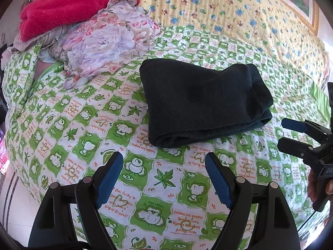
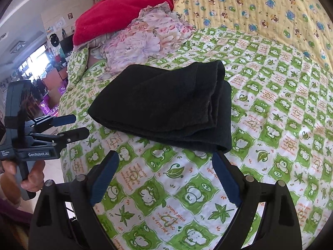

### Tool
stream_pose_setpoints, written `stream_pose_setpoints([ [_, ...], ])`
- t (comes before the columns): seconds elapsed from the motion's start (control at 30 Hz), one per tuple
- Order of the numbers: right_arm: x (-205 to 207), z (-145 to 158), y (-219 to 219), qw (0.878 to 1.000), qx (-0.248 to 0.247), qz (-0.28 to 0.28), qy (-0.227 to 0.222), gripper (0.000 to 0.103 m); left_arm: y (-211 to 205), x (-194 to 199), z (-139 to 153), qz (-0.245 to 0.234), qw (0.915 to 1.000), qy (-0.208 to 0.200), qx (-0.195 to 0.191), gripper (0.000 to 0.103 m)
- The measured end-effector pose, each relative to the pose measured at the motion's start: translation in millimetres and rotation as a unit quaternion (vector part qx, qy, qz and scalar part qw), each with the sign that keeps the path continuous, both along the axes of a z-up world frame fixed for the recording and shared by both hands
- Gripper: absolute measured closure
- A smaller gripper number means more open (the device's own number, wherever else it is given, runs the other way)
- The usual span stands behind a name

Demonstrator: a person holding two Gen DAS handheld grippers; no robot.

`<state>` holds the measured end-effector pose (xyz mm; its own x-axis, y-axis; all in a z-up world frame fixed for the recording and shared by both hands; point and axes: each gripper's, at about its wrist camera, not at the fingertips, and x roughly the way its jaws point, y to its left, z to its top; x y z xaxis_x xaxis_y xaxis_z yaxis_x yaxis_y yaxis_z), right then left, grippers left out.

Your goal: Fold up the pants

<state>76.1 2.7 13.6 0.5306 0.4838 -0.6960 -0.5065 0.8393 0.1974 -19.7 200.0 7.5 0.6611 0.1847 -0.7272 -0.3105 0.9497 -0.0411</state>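
Folded pants resting on the bed, both tools drawn back empty.

At far left a red blanket [image 1: 68,6] and floral cloth [image 1: 108,41] are heaped out of the way, leaving room to work. The left hand-held gripper [image 1: 164,162] hovers with jaws spread wide, holding nothing. The black pants [image 1: 201,102] lie in a compact layered bundle mid-bed on the green quilt [image 1: 83,114], seemingly finished. The right hand-held gripper [image 2: 166,162] is equally wide open and empty, just short of the bundle's near corner.

both wrist views look forward and down, close over the bed [image 1: 62,112]; both share the folded pants [image 1: 199,102]
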Motion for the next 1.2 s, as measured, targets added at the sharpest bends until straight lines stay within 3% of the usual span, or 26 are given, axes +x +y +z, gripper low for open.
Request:
stream_pose_setpoints([
  [0.27, 0.6, -8.4, 4.5, 1.0, -0.009, -0.003, -0.003, 0.012, -7.0, 3.3, -3.0, -0.009, 0.9998, -0.001, 0.019, 0.021],
  [1.2, 10.8, -14.8, 12.7, 1.0, -0.002, 0.002, -0.005, 0.012, -9.6, 17.6, -16.4, -0.02, 0.9996, 0.001, 0.021, 0.021],
])
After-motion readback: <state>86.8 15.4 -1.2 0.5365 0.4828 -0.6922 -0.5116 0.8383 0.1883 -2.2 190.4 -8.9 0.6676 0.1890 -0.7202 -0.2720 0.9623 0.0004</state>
